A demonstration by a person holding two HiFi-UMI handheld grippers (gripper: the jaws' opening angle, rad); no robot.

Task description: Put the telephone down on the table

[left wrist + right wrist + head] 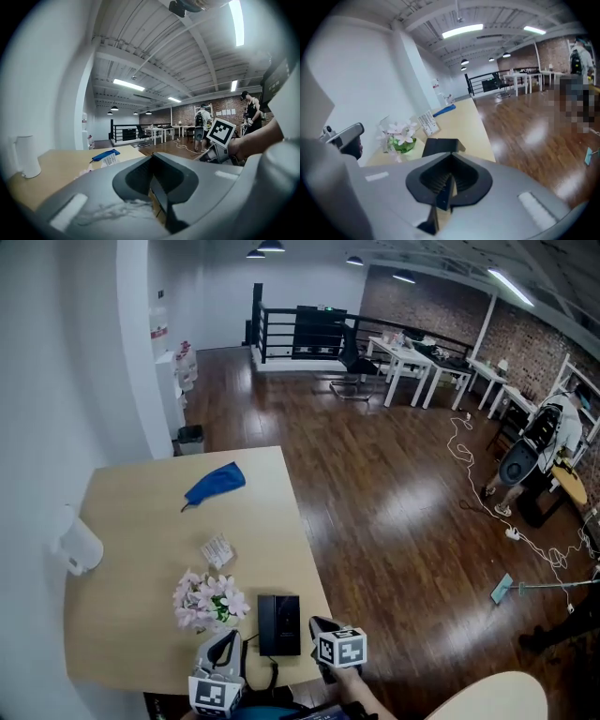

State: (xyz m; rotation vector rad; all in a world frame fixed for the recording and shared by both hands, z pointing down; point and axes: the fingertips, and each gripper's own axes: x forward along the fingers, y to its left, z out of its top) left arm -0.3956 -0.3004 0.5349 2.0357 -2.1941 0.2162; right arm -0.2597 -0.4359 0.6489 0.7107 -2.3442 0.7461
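Telephone (440,146) half hidden behind right tool (450,161)

One table (122,615). On it, one of each: black telephone (278,624) close to the near edge, toward the right corner; pot of pale flowers (208,601) just left of that; small printed card (217,550) mid-table; blue cloth (216,484) near the far edge; white jug (80,547) at the left edge. Two grippers over the near edge, left gripper (223,645) and right gripper (323,625). Two people (202,123) standing far across the room.
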